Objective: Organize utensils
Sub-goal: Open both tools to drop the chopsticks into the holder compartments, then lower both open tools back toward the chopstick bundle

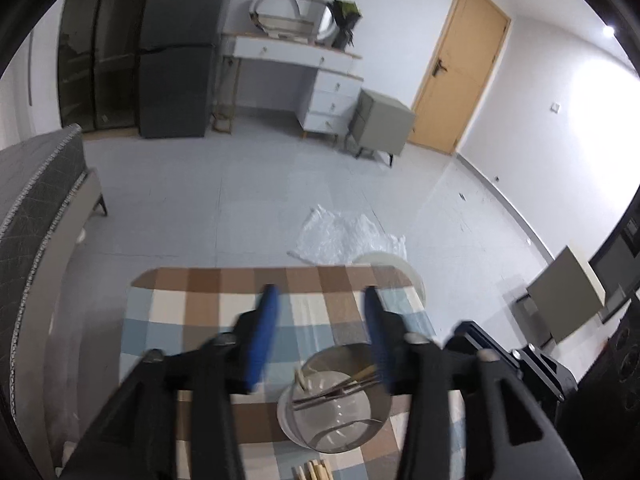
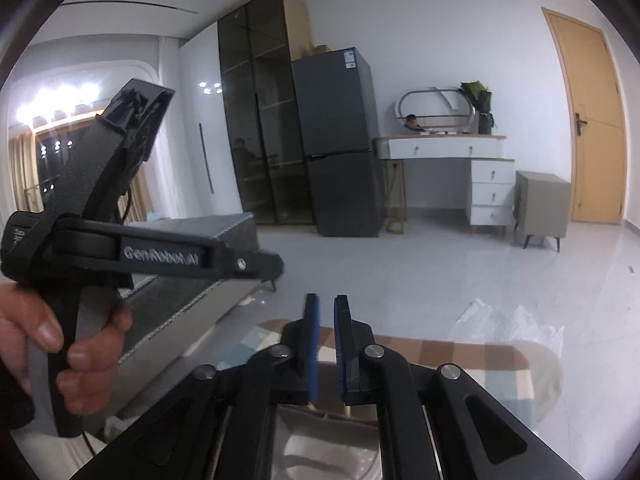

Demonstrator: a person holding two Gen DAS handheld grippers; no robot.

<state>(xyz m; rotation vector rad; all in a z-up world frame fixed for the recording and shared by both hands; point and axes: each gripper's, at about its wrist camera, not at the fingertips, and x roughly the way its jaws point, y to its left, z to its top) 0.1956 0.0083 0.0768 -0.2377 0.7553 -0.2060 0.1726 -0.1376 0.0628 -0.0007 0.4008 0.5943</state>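
Blue-padded fingers of the left gripper (image 1: 320, 320) stand wide apart, holding nothing, above the checked table (image 1: 192, 312). Just below and between them sits a metal cup (image 1: 340, 396) on a white plate (image 1: 288, 412); forks (image 1: 332, 390) and a wooden-handled piece lie slanted inside it, the cup's right rim partly behind the right finger. Wooden sticks (image 1: 314, 470) lie on the cloth at the near edge, apart from the cup. Far of the cup, the tablecloth runs bare to its far edge; beyond lie floor and a crumpled plastic sheet (image 1: 344, 236).

Right gripper (image 2: 326, 344): fingers nearly closed, a narrow gap between pads, nothing seen between them; it points over the table's far edge. Left of it, a hand (image 2: 60, 344) grips the other tool's handle.
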